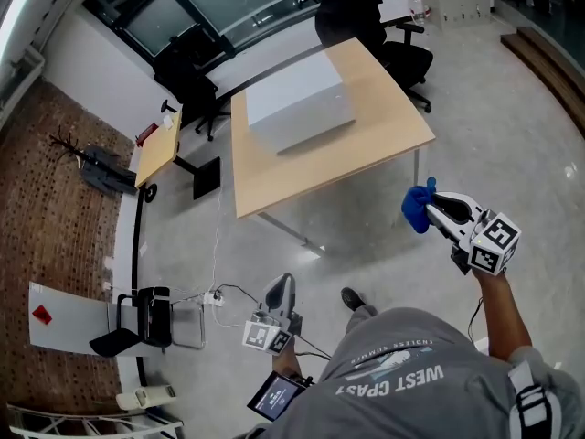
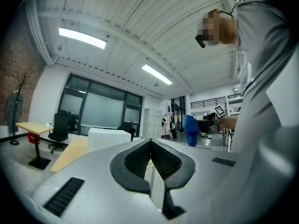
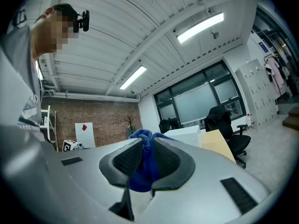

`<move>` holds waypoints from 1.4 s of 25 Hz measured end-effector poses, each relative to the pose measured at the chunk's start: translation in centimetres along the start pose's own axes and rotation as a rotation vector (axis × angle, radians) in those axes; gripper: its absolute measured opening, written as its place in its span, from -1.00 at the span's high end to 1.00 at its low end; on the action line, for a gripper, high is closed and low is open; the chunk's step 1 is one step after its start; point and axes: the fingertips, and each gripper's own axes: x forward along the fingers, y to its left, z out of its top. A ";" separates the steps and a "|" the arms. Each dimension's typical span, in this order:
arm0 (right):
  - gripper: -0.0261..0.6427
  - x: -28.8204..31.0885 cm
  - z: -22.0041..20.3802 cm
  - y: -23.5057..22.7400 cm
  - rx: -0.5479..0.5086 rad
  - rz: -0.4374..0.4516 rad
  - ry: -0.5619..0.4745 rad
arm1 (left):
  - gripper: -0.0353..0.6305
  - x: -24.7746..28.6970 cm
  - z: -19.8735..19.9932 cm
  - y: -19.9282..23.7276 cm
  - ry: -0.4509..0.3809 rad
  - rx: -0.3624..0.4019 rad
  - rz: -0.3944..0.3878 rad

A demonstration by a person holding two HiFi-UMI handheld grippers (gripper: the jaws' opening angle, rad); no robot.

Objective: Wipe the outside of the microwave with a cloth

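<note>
A white microwave (image 1: 302,104) stands on a light wooden table (image 1: 384,144) in the head view, some way ahead of me; it shows small past the jaws as the microwave (image 2: 108,138) and as the microwave (image 3: 187,133). My right gripper (image 1: 428,203) is held out level on the right, shut on a blue cloth (image 1: 420,207) that bunches between its pads as the cloth (image 3: 144,164). My left gripper (image 1: 282,286) is lower left, shut with nothing in it, its pads pressed together (image 2: 150,160). Both are well short of the table.
Black office chairs (image 1: 366,21) stand behind the table, another chair (image 1: 187,85) at its left. A smaller desk (image 1: 160,144) is to the left, with cables and a power strip (image 1: 217,297) on the floor. A brick wall (image 1: 46,208) runs along the left.
</note>
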 end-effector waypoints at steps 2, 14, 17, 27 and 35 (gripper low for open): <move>0.70 2.7 -0.4 -0.6 -0.004 -0.009 0.002 | 0.82 1.4 -0.5 2.8 -0.001 -0.009 -0.012; 0.70 21.1 0.4 -2.8 -0.003 -0.084 -0.032 | 0.82 10.2 1.6 20.9 -0.043 -0.014 -0.137; 0.70 24.2 0.3 -3.1 0.005 -0.119 -0.041 | 0.82 11.3 1.6 24.1 -0.049 -0.021 -0.176; 0.70 33.5 0.2 -5.9 0.027 -0.197 -0.031 | 0.82 13.3 1.0 32.1 -0.050 -0.058 -0.188; 0.70 44.7 -2.6 -12.3 0.052 -0.190 -0.003 | 0.82 14.8 0.4 38.9 -0.028 -0.060 -0.065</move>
